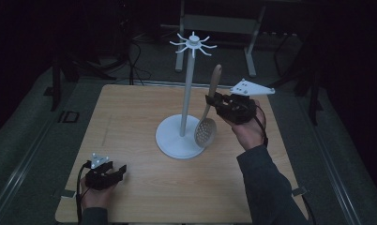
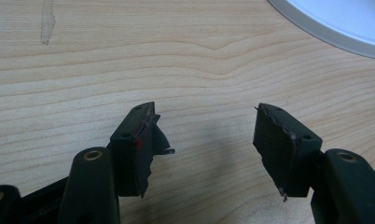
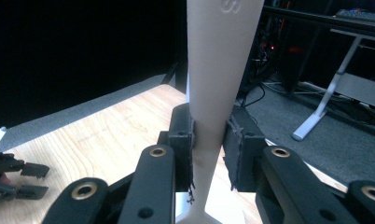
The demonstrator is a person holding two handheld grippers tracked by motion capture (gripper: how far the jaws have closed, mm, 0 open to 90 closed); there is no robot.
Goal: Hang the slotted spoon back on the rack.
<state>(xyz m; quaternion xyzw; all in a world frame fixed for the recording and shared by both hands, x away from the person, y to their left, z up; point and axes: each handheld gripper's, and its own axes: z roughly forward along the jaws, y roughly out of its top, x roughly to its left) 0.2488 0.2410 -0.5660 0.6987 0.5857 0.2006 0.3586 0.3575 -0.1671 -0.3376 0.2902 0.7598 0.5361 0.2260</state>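
Note:
A white stand [image 1: 186, 89] with a round base [image 1: 170, 138] and hooks at its top [image 1: 193, 43] rises from the middle of the wooden table [image 1: 130, 122]. My right gripper [image 1: 210, 99] is shut on the handle of a beige slotted spoon [image 1: 206, 130], held upright just right of the pole, bowl down over the base. In the right gripper view the handle [image 3: 218, 70] runs up between my jaws [image 3: 209, 140]. My left gripper [image 1: 123, 169] rests low at the table's front left, open, with nothing between its fingers [image 2: 206, 135].
The stand's base edge [image 2: 335, 23] lies ahead and right of the left gripper. Beyond the table are a dark floor with cables [image 1: 135, 61] and white desk legs [image 1: 250, 51]. Bare tabletop lies left of the stand.

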